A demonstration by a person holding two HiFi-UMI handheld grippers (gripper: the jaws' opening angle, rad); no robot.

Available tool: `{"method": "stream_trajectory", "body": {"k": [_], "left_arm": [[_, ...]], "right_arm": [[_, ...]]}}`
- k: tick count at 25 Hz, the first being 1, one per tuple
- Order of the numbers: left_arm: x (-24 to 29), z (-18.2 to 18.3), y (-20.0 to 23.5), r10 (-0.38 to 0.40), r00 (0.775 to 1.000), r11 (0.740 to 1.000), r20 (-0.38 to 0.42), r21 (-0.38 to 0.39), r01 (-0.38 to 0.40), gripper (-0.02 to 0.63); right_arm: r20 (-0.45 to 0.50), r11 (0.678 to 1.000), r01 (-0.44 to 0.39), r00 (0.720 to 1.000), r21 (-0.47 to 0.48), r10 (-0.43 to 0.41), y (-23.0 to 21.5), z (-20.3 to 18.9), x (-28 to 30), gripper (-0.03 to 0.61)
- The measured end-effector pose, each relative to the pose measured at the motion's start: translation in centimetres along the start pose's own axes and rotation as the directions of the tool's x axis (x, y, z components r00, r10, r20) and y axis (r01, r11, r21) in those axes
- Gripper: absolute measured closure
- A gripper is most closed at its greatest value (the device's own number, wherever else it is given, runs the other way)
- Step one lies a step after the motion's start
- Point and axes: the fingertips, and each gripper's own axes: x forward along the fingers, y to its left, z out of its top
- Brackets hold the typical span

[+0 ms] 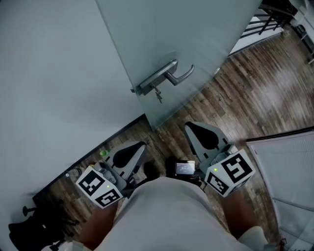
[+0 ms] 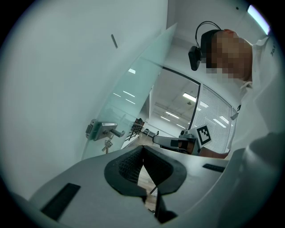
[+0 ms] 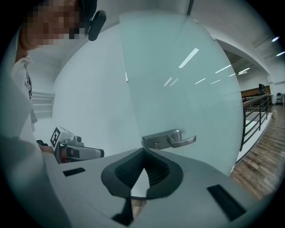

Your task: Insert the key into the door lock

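Observation:
A frosted glass door (image 1: 196, 39) stands ajar ahead of me, with a metal lock plate and lever handle (image 1: 164, 78) at its edge. A small bunch of keys (image 1: 158, 95) hangs from the lock under the plate. In the left gripper view the keys (image 2: 107, 144) dangle below the lock (image 2: 100, 130). The right gripper view shows the lock plate and lever (image 3: 167, 140) but no keys. My left gripper (image 1: 137, 148) and right gripper (image 1: 196, 128) are held low and short of the door, both shut and empty. Their jaw tips meet in the left gripper (image 2: 143, 148) and the right gripper (image 3: 143, 151).
A white wall (image 1: 54, 73) runs along the left of the door. Dark wood flooring (image 1: 255, 93) spreads to the right, with a black railing (image 1: 274, 14) at the back and a white slatted panel (image 1: 289, 166) near right. A small screen device (image 1: 185, 168) sits at my chest.

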Motion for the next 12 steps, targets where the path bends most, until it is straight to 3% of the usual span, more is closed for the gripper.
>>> {"method": "stream_trajectory", "body": {"k": [12], "left_arm": [[-0.07, -0.01, -0.61, -0.004, 1.000, 1.000, -0.010, 0.001, 0.004, 0.598]], "right_arm": [[0.002, 1.000, 0.012, 1.000, -0.006, -0.012, -0.35, 0.27, -0.52, 0.567]]}}
